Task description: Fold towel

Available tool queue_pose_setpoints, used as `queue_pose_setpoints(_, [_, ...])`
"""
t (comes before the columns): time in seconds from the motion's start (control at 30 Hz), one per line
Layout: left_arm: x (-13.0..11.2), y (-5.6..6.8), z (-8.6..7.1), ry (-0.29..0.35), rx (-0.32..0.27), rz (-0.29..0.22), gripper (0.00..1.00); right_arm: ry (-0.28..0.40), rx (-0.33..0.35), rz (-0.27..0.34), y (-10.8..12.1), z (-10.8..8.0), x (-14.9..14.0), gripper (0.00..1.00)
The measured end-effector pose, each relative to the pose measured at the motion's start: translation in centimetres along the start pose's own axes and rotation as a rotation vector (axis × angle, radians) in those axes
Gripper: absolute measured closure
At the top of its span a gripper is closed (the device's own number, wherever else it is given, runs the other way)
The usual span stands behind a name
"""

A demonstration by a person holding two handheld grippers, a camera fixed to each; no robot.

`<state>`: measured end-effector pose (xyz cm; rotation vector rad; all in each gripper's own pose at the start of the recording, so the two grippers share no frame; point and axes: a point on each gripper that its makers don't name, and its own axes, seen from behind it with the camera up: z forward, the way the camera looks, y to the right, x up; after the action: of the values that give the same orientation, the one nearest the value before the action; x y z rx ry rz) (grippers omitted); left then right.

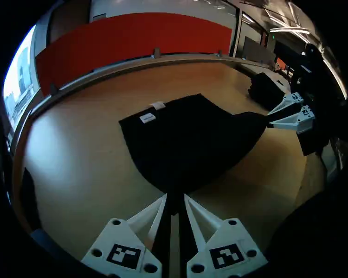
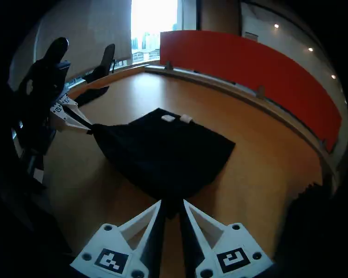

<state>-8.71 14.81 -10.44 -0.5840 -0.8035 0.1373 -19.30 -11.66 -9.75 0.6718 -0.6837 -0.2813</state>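
Observation:
A black towel point(image 1: 188, 139) with two small white tags point(image 1: 147, 117) lies spread on the wooden table point(image 1: 81, 153), with its near corners raised off the wood. My left gripper point(image 1: 175, 204) is shut on one corner of it, the cloth pinched between the white fingers. In the right gripper view the same towel point(image 2: 164, 148) stretches ahead, and my right gripper point(image 2: 171, 206) is shut on another corner. Each view also catches the other gripper farther off, the right gripper point(image 1: 269, 121) and the left gripper point(image 2: 89, 128), both pinching the towel's edge.
A red partition point(image 1: 127, 41) runs along the table's far edge. Black chairs point(image 2: 99, 69) stand by the window. A dark object point(image 1: 267, 88) sits on the table beyond the towel. Bare wood surrounds the towel on all sides.

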Motion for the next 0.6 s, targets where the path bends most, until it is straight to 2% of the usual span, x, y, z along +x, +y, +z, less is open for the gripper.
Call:
queue_pose_setpoints(0.3, [2.3, 0.6, -3.3, 0.035, 0.009, -0.016, 0.91, 0.055, -0.009, 0.004, -0.2, -3.2, 3.0, 0.81])
queue_pose_setpoints(0.6, [3.1, 1.4, -5.8, 0.034, 0.004, -0.025, 0.91, 0.073, -0.008, -0.002, -0.9, -5.6, 4.4, 0.81])
